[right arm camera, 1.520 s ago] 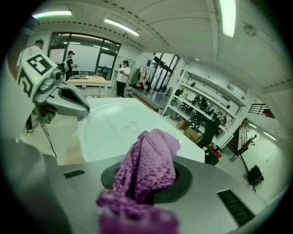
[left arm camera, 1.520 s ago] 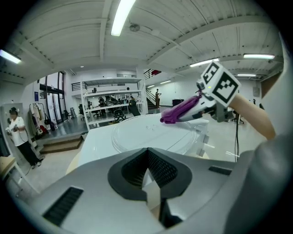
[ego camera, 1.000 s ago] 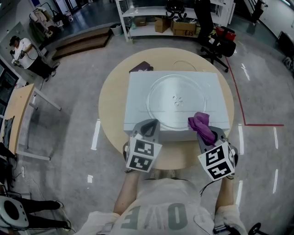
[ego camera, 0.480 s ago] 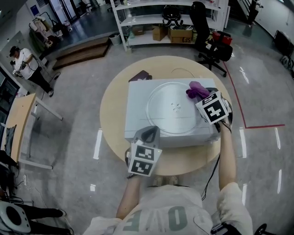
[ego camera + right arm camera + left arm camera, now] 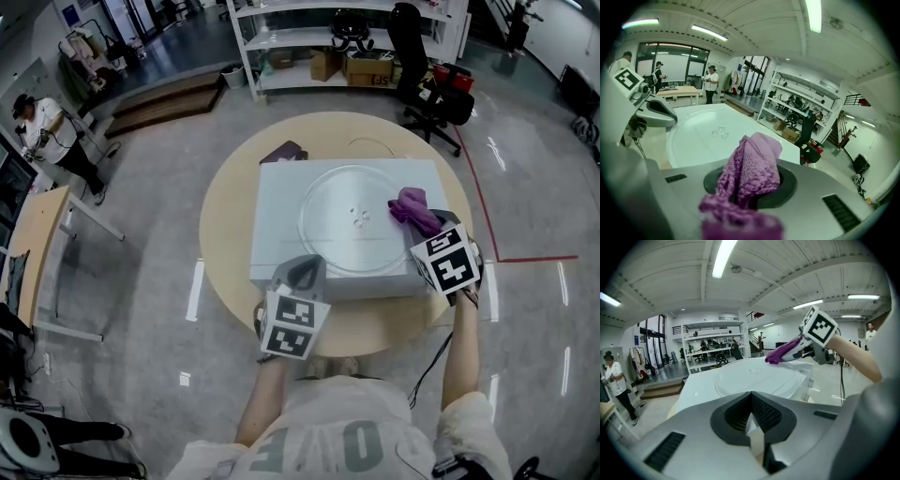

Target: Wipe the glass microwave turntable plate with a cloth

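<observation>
The round glass turntable plate lies flat on top of a white microwave on a round table. My right gripper is at the plate's right edge, shut on a bunched purple cloth that hangs over the rim. Its jaw tips are hidden by the cloth. My left gripper sits at the microwave's front edge with its jaws together and nothing between them, just short of the plate.
The wooden table shows around the microwave. A dark purple object lies behind it at the back left. Shelves and an office chair stand beyond. A person stands far left by a desk.
My right gripper carried the cloth from the front right up to the plate's far right rim, then back down along the right edge. The left gripper has barely moved.
</observation>
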